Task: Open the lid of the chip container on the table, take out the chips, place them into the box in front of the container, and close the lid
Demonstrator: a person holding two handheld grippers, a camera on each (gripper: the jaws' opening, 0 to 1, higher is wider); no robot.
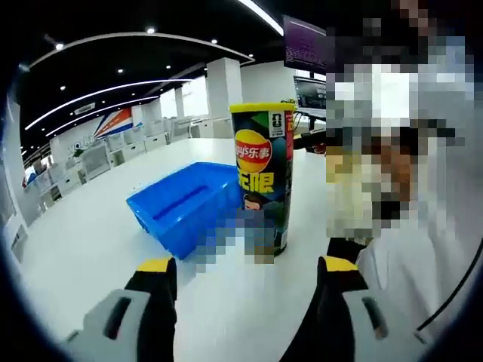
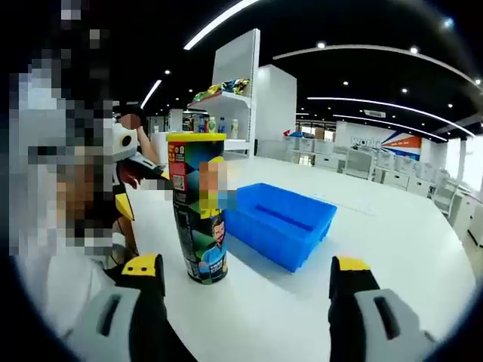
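You held your left gripper (image 1: 245,275) low over the white table (image 1: 90,234) with its two yellow-tipped black jaws spread wide and nothing between them. Straight ahead of those jaws stood the tall dark cylindrical chip container (image 1: 263,177), upright on the tabletop, its yellow lid (image 1: 263,108) seated on top. The open blue plastic box (image 1: 185,204) sat on the table just beside the container, on its left in the left gripper view, and partly behind it.

Your right gripper (image 2: 247,275) was in the same condition: jaws parted wide, holding nothing, hovering short of the objects. In the right gripper view the chip container (image 2: 200,207) stood upright nearer the left jaw, lid (image 2: 196,137) on, and the blue box (image 2: 283,222) lay on its right, close against its base; whether the two touched you could not tell from either view. The box looked empty inside as far as its visible floor went.

A person in light clothing (image 1: 423,249) was close beside the table. White shelving (image 2: 226,113) carrying small coloured items stood farther back in the room, beyond the white table (image 2: 392,226).
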